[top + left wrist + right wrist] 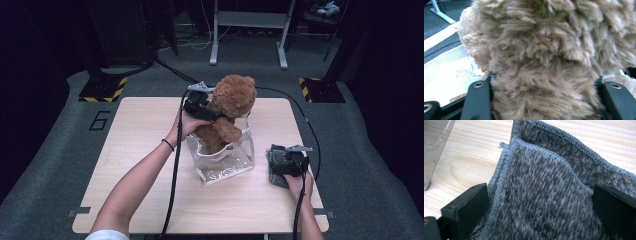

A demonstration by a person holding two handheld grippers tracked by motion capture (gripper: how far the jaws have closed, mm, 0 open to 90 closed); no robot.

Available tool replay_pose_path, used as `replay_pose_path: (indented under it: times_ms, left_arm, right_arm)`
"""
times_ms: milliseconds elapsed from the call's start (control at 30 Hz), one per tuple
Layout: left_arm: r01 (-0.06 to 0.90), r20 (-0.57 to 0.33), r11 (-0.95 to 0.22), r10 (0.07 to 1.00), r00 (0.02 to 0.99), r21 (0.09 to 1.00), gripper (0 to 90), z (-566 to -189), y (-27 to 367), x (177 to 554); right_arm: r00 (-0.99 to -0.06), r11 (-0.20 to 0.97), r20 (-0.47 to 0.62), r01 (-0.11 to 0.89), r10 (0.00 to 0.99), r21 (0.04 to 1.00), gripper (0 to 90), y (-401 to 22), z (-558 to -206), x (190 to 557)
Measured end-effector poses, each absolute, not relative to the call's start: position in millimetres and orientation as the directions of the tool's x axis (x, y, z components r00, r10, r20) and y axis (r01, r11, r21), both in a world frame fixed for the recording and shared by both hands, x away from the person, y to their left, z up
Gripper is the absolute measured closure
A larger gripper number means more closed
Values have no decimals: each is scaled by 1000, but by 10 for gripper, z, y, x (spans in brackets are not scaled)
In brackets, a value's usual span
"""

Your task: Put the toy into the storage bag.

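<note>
Pale wood table [150,150] spans the middle of the high view. Brown plush bear [227,112], upper centre of the frame, sits upright with its lower body inside a clear plastic bag [225,162] standing at the table's centre. My left gripper [200,106], just left of the bear's head, has its jaws on either side of the fur; whether the pads press, I cannot tell. Grey knitted cloth [276,162], folded, lies at the right edge of the table. My right gripper [292,162] rests on it, jaws spread apart with the cloth [544,195] between them, one edge pad touching.
</note>
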State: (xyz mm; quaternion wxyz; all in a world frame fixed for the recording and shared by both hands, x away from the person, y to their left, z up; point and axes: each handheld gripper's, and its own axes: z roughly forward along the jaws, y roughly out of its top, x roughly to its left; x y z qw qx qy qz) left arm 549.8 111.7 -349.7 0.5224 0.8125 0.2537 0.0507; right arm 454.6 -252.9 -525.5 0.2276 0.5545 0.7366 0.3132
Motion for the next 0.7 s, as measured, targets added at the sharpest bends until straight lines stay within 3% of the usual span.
replay_pose_path:
  times_ms: [267, 467, 500, 600, 700]
  left_arm:
    - [342, -142, -342, 494, 858, 875, 238, -3433, 1117, 5455]
    - [317, -89, -392, 500, 862, 863, 200, -3390, 1101, 5400]
    - [317, -82, -410, 498, 863, 855, 212, -3387, 1093, 5393]
    - [280, -23, -430, 513, 858, 858, 395, -3367, 1064, 5331]
    - [285, -17, -389, 566, 824, 876, 444, -3342, 1076, 5306]
  right_arm:
    - [-281, 188, 13, 674, 960, 715, 11, -2529, -5256, 4546]
    - [-284, 189, 14, 674, 959, 714, 11, -2530, -5255, 4545]
    - [-281, 188, 13, 674, 959, 715, 11, -2530, -5256, 4546]
    - [-281, 188, 13, 674, 960, 714, 11, -2529, -5256, 4546]
    - [-281, 188, 13, 674, 960, 715, 11, -2529, -5256, 4546]
